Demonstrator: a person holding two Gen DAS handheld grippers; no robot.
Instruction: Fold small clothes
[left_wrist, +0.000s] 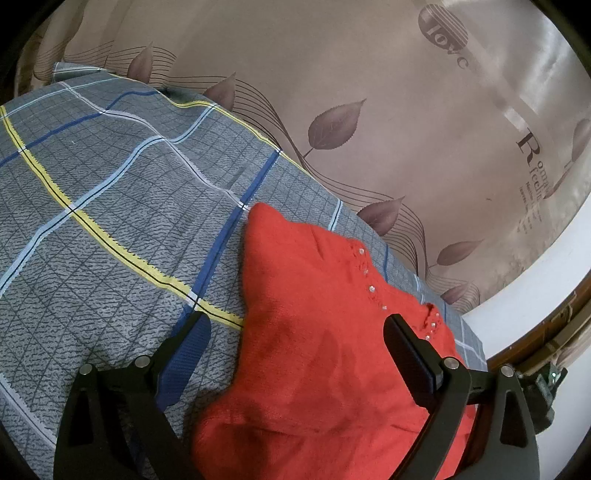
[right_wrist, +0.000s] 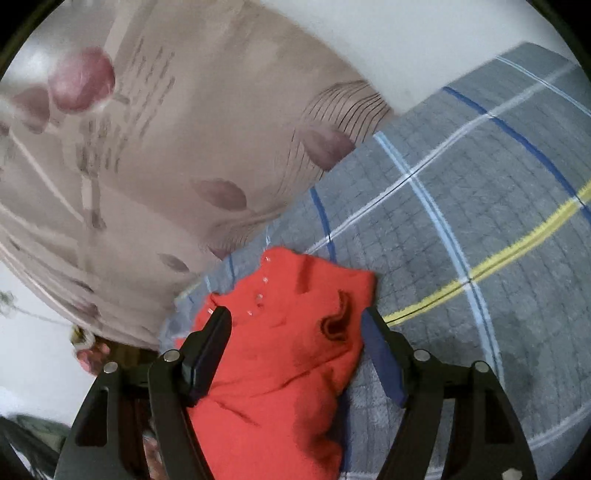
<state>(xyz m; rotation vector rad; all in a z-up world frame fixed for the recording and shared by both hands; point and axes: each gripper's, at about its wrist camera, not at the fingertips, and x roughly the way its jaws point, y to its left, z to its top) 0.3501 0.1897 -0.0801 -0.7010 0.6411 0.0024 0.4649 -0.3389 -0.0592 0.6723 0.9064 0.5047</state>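
A small red knit garment (left_wrist: 314, 350) with a row of clear beads lies bunched on the grey plaid bedsheet (left_wrist: 110, 184). My left gripper (left_wrist: 295, 325) is open wide just above it. One finger is over the sheet at the garment's left edge and the other is over its beaded side. In the right wrist view the same red garment (right_wrist: 284, 350) lies between the fingers of my right gripper (right_wrist: 295, 317), which stands open. Its left finger overlaps the beaded edge and its right finger sits beside the folded edge. Neither pad presses the cloth.
A beige fabric with brown leaf print (left_wrist: 369, 110) rises along the far edge of the bed, also seen blurred as leaf-print fabric (right_wrist: 184, 147). The plaid sheet (right_wrist: 480, 221) stretches out beside the garment. A white wall (left_wrist: 517, 302) and a wooden frame border the bed's corner.
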